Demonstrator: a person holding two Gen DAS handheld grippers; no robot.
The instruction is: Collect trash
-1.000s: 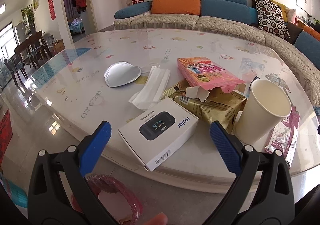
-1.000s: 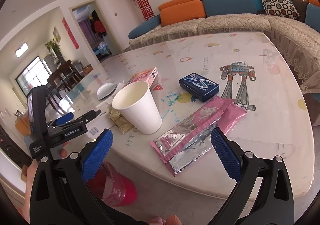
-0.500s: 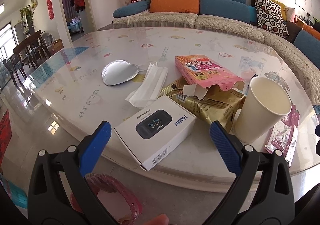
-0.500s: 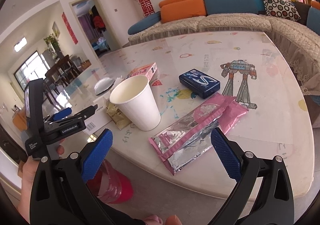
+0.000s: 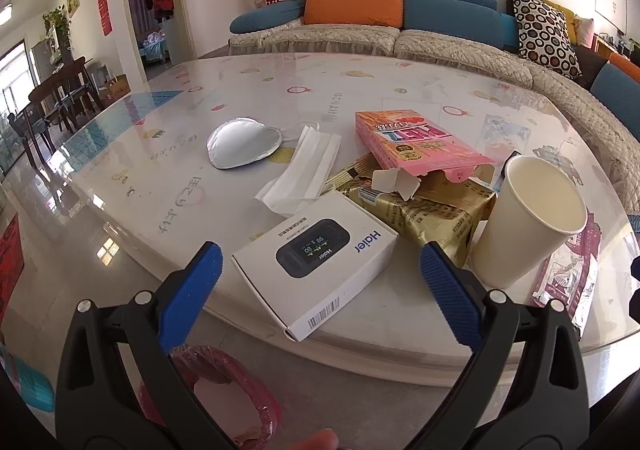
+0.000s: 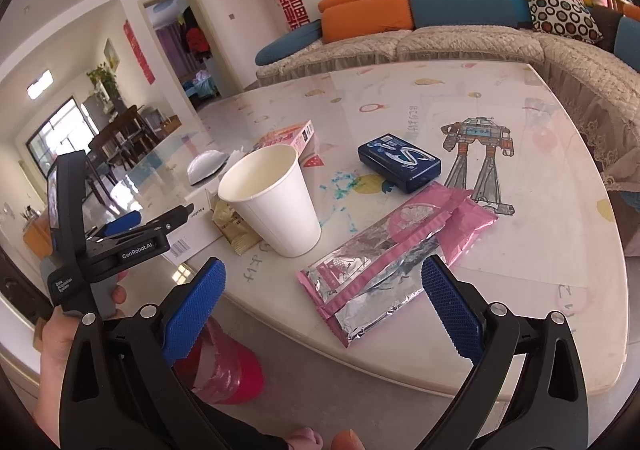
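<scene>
Trash lies on the table (image 5: 168,178): a white Haier box (image 5: 316,258), a gold wrapper (image 5: 420,210), a pink carton (image 5: 416,146), a white tissue (image 5: 304,174), a silver heart-shaped foil lid (image 5: 244,144) and a paper cup (image 5: 528,222). My left gripper (image 5: 320,290) is open and empty, just short of the white box. My right gripper (image 6: 324,302) is open and empty in front of a pink and silver wrapper (image 6: 396,254). The cup (image 6: 272,198) and a blue box (image 6: 400,162) also show in the right wrist view.
A red bin lined with a plastic bag (image 6: 224,366) stands on the floor below the table's near edge; it also shows in the left wrist view (image 5: 224,390). A sofa (image 5: 400,30) runs behind the table. Dining chairs (image 5: 52,98) stand far left.
Both grippers have moved slightly closer to the table edge. Both stay open. Nothing on the table has moved.
</scene>
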